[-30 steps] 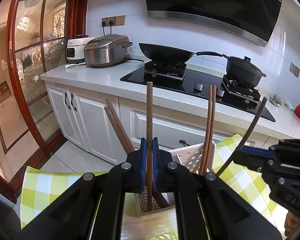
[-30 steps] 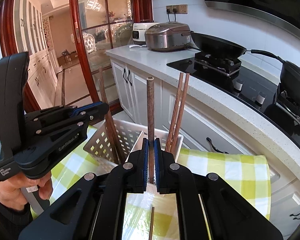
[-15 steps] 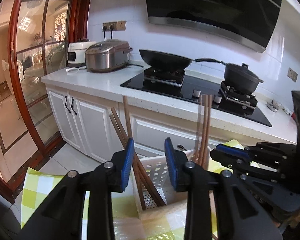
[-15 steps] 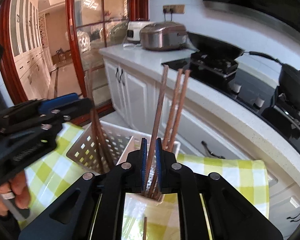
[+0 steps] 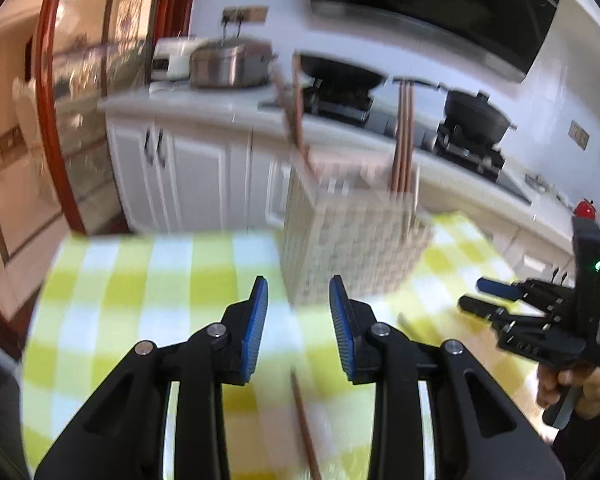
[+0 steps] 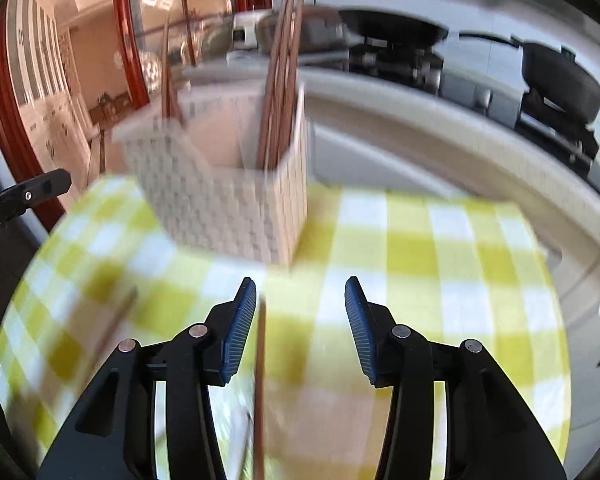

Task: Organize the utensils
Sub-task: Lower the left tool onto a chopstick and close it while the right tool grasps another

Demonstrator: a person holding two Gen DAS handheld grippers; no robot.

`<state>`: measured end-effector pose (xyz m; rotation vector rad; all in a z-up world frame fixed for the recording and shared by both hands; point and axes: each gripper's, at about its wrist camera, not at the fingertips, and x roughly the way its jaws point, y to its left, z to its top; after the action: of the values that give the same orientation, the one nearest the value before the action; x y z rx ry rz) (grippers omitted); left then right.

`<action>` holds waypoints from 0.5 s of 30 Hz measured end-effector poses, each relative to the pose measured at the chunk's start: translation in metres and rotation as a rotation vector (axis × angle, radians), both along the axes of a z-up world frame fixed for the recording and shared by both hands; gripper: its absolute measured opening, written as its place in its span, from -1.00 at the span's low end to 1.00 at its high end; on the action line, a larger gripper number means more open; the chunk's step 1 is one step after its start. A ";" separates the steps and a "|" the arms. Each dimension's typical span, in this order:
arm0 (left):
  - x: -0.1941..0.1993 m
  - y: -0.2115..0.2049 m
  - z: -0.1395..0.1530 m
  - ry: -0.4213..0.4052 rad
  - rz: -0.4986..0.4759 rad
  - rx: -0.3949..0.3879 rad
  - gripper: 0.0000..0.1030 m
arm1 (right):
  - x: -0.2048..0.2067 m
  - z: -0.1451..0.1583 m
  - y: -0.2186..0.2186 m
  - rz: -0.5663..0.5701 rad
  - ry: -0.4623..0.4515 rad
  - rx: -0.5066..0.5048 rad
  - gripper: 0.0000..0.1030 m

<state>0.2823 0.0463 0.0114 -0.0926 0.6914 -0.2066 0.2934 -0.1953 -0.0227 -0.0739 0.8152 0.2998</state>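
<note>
Nearest you, both grippers are empty: your left gripper (image 5: 294, 320) has its jaws spread wide over the checked cloth, and your right gripper (image 6: 300, 320) has its jaws spread just as wide. Below them, loose chopsticks lie flat on the bench (image 6: 440, 248): one chopstick (image 5: 304, 424) runs under the left jaws, another chopstick (image 6: 259, 380) sits just inside the right jaws' left pad, and a third, blurred stick (image 6: 116, 324) lies off to the left. Those look like what is left for you to sort. Farther out, the white woven basket (image 6: 228, 208) already holds sticks upright: one bundle (image 6: 280, 80) in its right compartment, a few more (image 6: 170, 80) leaning at the far left. So you seem partway through, with several stowed and at least two or three left to collect.
</note>
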 end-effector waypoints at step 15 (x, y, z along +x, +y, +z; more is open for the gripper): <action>-0.029 -0.029 -0.094 0.194 -0.037 0.168 -0.64 | -0.031 -0.042 0.001 0.036 0.070 -0.010 -0.09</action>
<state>0.2536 0.0176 -0.0828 0.0619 0.9019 -0.1756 0.2629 -0.1945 -0.0648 -0.0877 0.8855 0.3339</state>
